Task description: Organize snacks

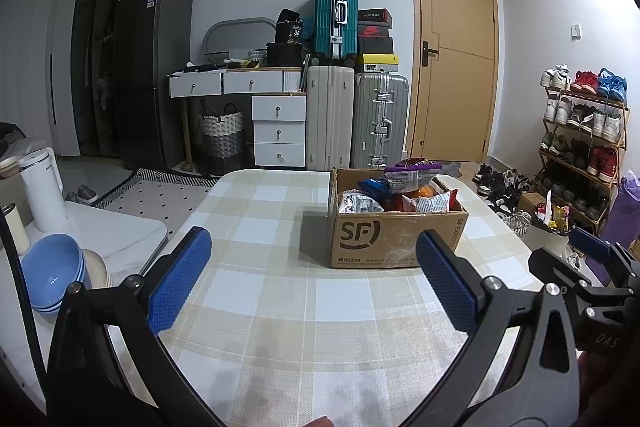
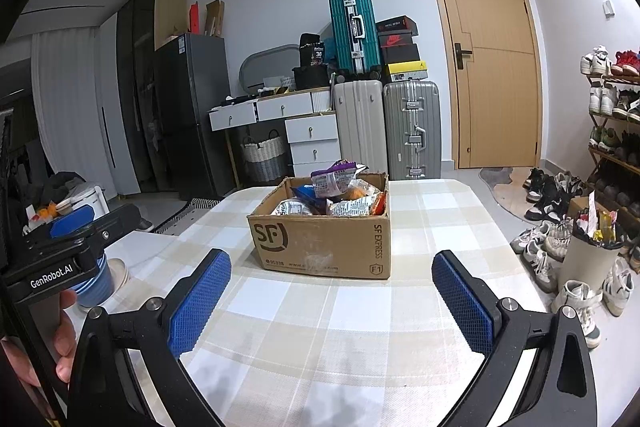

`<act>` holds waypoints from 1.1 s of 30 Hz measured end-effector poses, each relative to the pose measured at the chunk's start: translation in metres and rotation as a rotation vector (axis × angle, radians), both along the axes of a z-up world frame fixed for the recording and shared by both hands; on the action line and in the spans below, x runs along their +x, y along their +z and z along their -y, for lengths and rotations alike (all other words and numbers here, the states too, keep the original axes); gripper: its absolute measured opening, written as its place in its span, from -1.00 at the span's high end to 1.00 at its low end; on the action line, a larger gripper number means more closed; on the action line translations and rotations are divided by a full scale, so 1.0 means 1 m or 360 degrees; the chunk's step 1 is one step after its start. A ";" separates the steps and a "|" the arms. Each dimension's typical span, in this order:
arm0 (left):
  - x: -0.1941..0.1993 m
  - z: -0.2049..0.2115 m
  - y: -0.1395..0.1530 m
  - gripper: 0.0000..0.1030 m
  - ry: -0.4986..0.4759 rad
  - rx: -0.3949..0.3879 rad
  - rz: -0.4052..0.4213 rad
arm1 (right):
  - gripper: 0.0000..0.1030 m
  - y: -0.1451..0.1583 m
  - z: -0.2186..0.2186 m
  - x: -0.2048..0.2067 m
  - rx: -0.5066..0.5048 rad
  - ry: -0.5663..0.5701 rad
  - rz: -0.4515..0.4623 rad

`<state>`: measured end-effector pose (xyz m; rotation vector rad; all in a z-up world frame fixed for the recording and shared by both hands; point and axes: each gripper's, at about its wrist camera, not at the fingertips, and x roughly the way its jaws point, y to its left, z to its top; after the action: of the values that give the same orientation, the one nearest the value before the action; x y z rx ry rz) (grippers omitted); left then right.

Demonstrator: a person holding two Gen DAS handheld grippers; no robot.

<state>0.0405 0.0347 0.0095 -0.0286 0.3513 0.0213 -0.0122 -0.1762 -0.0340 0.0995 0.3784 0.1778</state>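
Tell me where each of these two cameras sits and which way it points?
Left wrist view: sits behind the left tongs, facing the snack box on the checked table; the right tongs show at right.
Right wrist view: sits behind the right tongs, facing the same box; the left tongs and a hand show at left.
Shared: box, table, suitcases, door.

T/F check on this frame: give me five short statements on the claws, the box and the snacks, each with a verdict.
1. Both claws are open and empty. True: left claw, right claw.
2. The cardboard box stands on the checked tablecloth. True.
3. The box is empty. False: snack packets fill it.
4. The purple packet lies on the cloth beside the box. False: it sits on top of the pile inside.
5. The right claw touches the box. False: bare cloth lies between them.
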 end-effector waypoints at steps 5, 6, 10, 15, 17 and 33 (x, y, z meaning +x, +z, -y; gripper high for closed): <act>-0.001 0.000 0.001 -0.99 -0.0001 0.0001 0.0002 | -0.99 -0.001 0.000 0.000 0.0002 0.0000 -0.0003; 0.000 0.000 0.000 -0.99 -0.0004 0.0004 -0.0001 | -0.99 -0.001 0.000 0.000 0.0002 -0.0001 -0.0004; -0.002 0.001 -0.001 -0.99 -0.0056 -0.0007 -0.0010 | -0.99 -0.003 -0.002 0.000 0.0004 -0.0004 -0.0007; -0.002 0.003 -0.001 -0.99 -0.0061 0.0012 0.0000 | -0.99 -0.006 -0.007 -0.001 -0.0006 0.0007 0.0000; -0.002 0.002 -0.001 -0.99 -0.0046 0.0014 -0.0005 | -0.99 -0.007 -0.008 -0.002 -0.0005 0.0004 -0.0002; 0.004 -0.008 -0.004 -0.99 0.0073 -0.0014 -0.0020 | -0.99 -0.008 -0.008 -0.003 0.0025 -0.0005 -0.0018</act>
<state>0.0444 0.0423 0.0060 -0.0451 0.3633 0.0652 -0.0149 -0.1679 -0.0416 0.1166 0.3882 0.1770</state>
